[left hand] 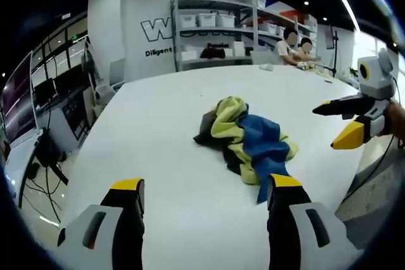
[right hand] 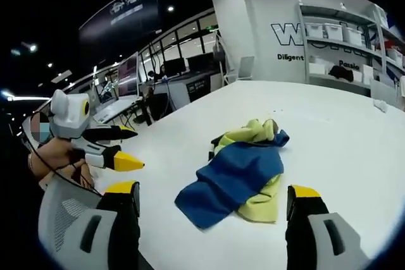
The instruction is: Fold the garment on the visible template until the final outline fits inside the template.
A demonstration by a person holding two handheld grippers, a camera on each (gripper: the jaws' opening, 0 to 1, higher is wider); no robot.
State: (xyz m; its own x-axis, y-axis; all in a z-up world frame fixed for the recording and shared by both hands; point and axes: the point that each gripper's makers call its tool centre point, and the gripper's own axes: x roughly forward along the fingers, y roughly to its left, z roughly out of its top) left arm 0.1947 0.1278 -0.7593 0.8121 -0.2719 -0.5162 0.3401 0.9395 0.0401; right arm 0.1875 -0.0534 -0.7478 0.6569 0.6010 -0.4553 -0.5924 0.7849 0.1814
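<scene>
A crumpled garment in blue, yellow-green and black lies in a heap on the white table. In the right gripper view the same garment has a blue flap spread toward the camera. My left gripper stands open above the table, short of the heap, with nothing between its yellow-tipped fingers. My right gripper is open too, just short of the blue flap. The right gripper comes in from the right in the left gripper view, and the left gripper shows at the left in the right gripper view. No template outline is visible.
Shelves with white bins stand behind the table by a lettered wall. Two people sit at the far right end. Desks with monitors line the left side. A grey mesh chair back sits by the table's near edge.
</scene>
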